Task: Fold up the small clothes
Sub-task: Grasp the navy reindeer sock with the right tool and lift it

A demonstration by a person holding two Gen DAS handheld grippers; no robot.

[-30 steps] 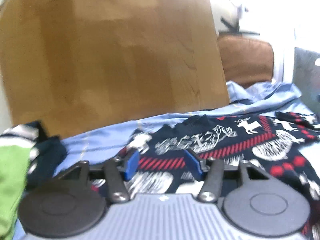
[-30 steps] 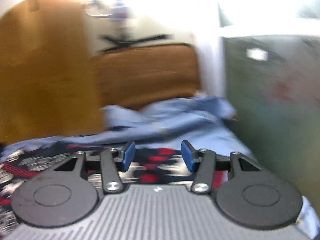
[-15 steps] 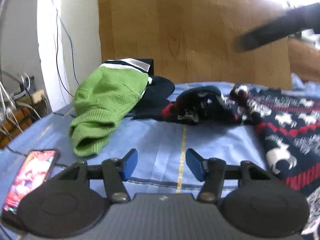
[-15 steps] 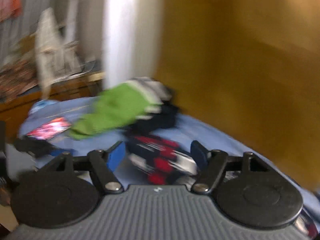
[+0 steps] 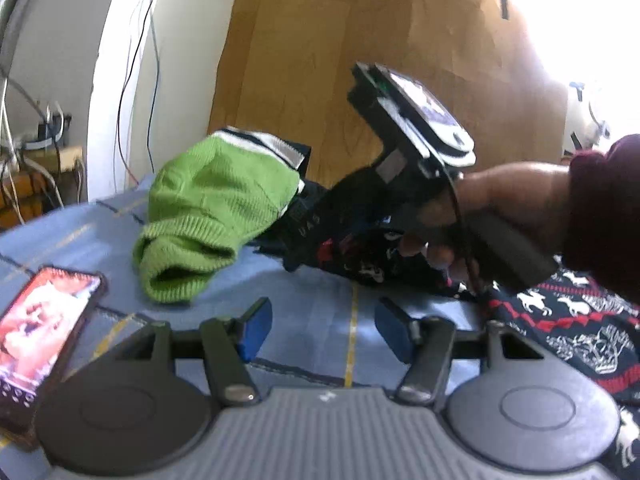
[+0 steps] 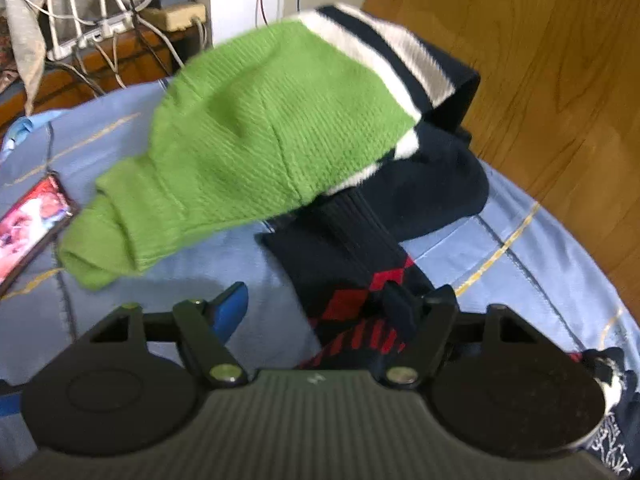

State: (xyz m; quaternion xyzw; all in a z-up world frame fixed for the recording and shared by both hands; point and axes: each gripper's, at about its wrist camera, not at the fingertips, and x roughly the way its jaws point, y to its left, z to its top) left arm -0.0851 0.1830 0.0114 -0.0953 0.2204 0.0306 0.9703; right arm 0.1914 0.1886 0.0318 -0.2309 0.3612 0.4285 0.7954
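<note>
A navy sweater with red and white reindeer pattern (image 5: 568,312) lies on the blue bed sheet (image 5: 304,312) at the right. Its navy sleeve cuff (image 6: 340,248) runs between my right gripper's open fingers. My right gripper (image 6: 316,308) is open over that sleeve; it also shows in the left wrist view (image 5: 404,184), held by a hand. A green knit garment with navy and white stripes (image 5: 212,204) lies bunched behind, also in the right wrist view (image 6: 256,136). My left gripper (image 5: 324,328) is open and empty above bare sheet.
A phone with a lit screen (image 5: 36,336) lies on the sheet at the left, also in the right wrist view (image 6: 28,224). A wooden headboard (image 5: 400,60) stands behind the bed. Cables and a power strip (image 6: 112,32) sit on a side table left.
Both grippers swung left from the sweater body toward the green garment. My right gripper moved down onto the sweater's sleeve and entered the left wrist view.
</note>
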